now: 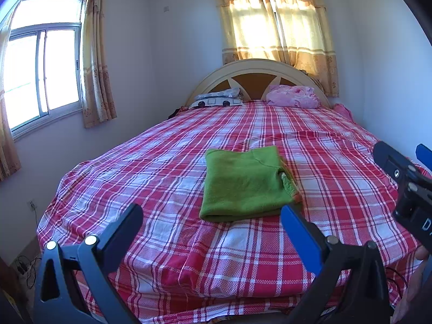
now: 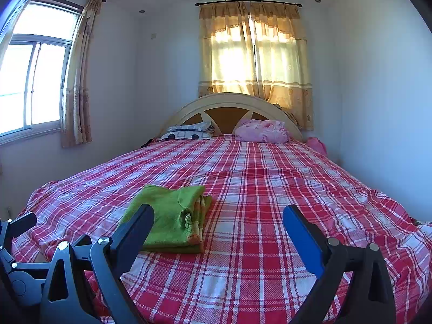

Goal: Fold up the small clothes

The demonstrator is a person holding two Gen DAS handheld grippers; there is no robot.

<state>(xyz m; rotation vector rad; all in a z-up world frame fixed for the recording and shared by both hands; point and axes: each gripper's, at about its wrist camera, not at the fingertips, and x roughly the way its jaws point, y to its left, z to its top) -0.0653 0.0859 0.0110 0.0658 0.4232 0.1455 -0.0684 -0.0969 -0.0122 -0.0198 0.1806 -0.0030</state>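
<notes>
Left tool (image 1: 212,220): I see its jaws spread wide, holding nothing.
Right tool (image 2: 218,222): mine here is spread too, empty.
Garment (image 1: 244,183): green, folded, on the bed (image 1: 189,243) just ahead of both tools.

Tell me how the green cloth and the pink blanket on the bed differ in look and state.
The green cloth is folded flat into a neat rectangle; the pink blanket is bunched into a loose heap. The green cloth lies near the foot of the bed, close to both open grippers; the pink blanket sits at the far end, against the headboard. The green cloth is plain; the pink blanket looks patterned. Both rest on the bed, untouched by either gripper.
</notes>
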